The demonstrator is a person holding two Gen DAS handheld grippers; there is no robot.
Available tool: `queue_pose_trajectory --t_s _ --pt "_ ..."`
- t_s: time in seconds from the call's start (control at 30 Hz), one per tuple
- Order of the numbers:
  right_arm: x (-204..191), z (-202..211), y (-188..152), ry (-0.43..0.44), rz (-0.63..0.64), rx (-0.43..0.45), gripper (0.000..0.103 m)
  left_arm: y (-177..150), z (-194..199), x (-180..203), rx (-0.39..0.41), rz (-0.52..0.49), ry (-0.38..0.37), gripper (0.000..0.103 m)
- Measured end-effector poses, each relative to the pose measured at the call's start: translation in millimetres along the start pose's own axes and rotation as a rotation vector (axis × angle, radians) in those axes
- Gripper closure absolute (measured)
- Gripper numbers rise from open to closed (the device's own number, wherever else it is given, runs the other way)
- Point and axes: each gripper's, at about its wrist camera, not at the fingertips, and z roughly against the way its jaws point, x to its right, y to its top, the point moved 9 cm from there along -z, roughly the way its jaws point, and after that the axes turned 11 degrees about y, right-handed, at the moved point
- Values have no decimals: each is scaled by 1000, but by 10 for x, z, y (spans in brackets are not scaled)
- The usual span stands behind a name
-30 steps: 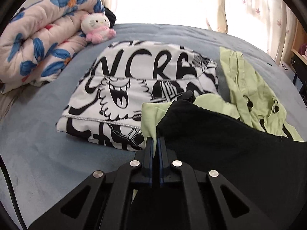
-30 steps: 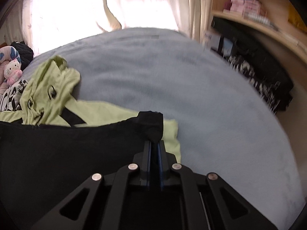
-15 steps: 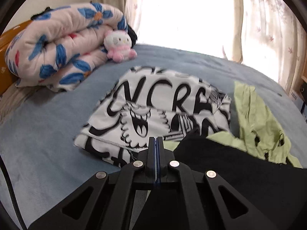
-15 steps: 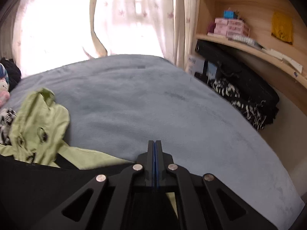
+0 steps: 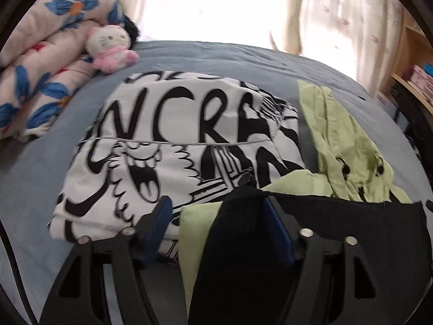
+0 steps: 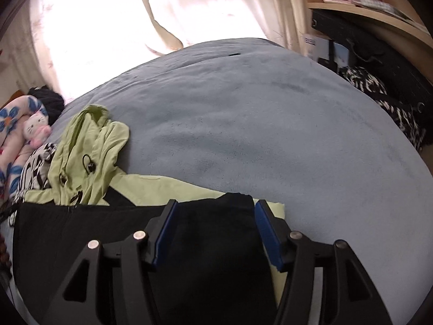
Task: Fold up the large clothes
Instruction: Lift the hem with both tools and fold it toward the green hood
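Note:
A black garment (image 5: 338,230) lies spread over a light green hooded jacket (image 5: 346,146) on the blue-grey bed (image 5: 32,176). My left gripper (image 5: 216,203) is over its left corner; the jaws are opening, with black cloth between them and the pads not pressing it. In the right wrist view my right gripper (image 6: 215,204) is over the black garment's (image 6: 81,230) right corner, jaws also opening with cloth loose between them. The green jacket (image 6: 89,146) shows beyond and under the black cloth.
A folded black-and-white printed garment (image 5: 176,135) lies just left of the green jacket. A rolled floral quilt (image 5: 35,62) and a pink plush toy (image 5: 108,46) sit at the far left. Right of the bed (image 6: 257,122) stand a wooden shelf (image 6: 379,13) and a black bag (image 6: 379,54).
Both grippers were shut on the black garment's corners; now both stand apart and the cloth lies loose between the fingers. Both moved a little over the green jacket.

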Motion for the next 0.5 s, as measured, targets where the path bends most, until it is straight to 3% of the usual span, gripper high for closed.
queue_pose_trajectory --t_s 0.17,0.2,0.23,0.3,0.4,0.5 --pt "73 -151 -92 -1 39 -95 45 -4 -95 193 -42 -89 -88 35" --pt "88 -183 -112 -2 37 -107 45 -1 -99 220 -35 -97 -89 49" --pt "98 -225 -136 1 33 -115 45 4 -93 247 -25 -99 -96 79" --pt "92 -300 -180 -8 33 -125 48 7 -78 274 -8 -102 -59 88" --pt "13 -329 -222 -74 94 -116 90 -4 13 309 60 -145 38 93" --pt "-124 -201 -160 -108 153 -52 95 15 204 257 127 -147 102 95"
